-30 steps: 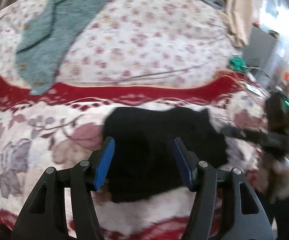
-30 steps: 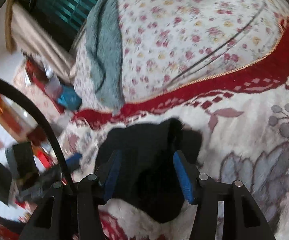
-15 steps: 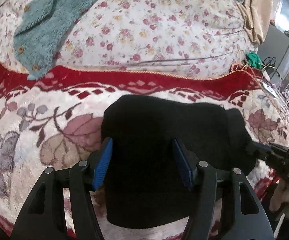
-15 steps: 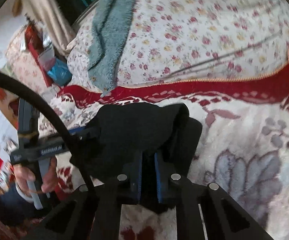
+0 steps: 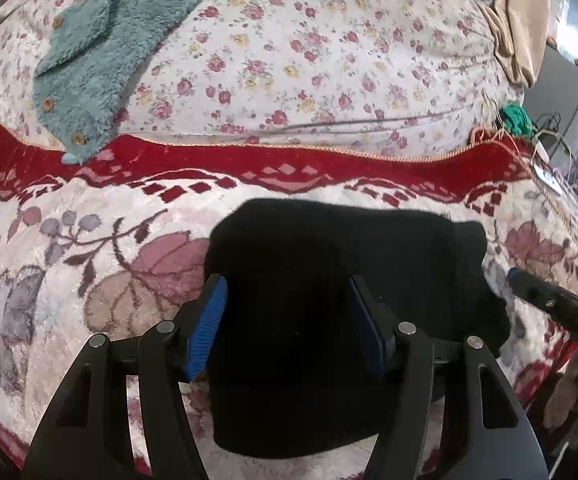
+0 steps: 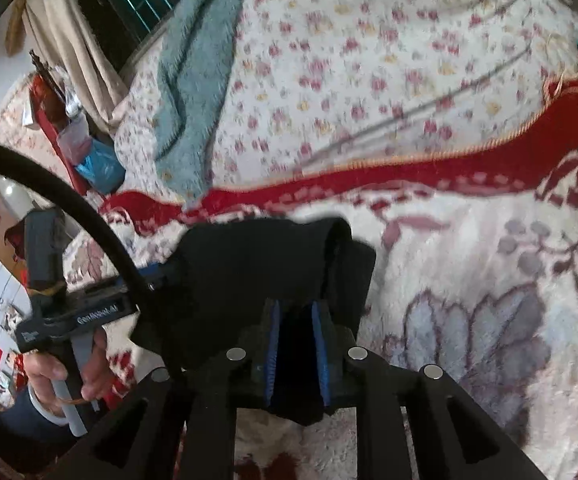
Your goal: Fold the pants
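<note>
The black pants (image 5: 329, 264) lie bunched and folded on a floral blanket with a red border (image 5: 89, 272). My left gripper (image 5: 287, 320) is open, its blue pads spread over the near part of the pants. The right gripper shows at the right edge of the left wrist view (image 5: 549, 304). In the right wrist view my right gripper (image 6: 295, 344) is shut on the near edge of the pants (image 6: 249, 264), with cloth pinched between the pads. The left gripper (image 6: 77, 312) and the hand holding it show at the left there.
A teal fleece garment (image 5: 129, 40) lies on a flowered quilt (image 5: 309, 60) beyond the red border. Curtains (image 5: 517, 20) and room clutter stand to the right. The bed's edge drops off to the left in the right wrist view (image 6: 101, 208).
My right gripper has closed on the edge of the pants. My left gripper has moved in over the pants and stays open.
</note>
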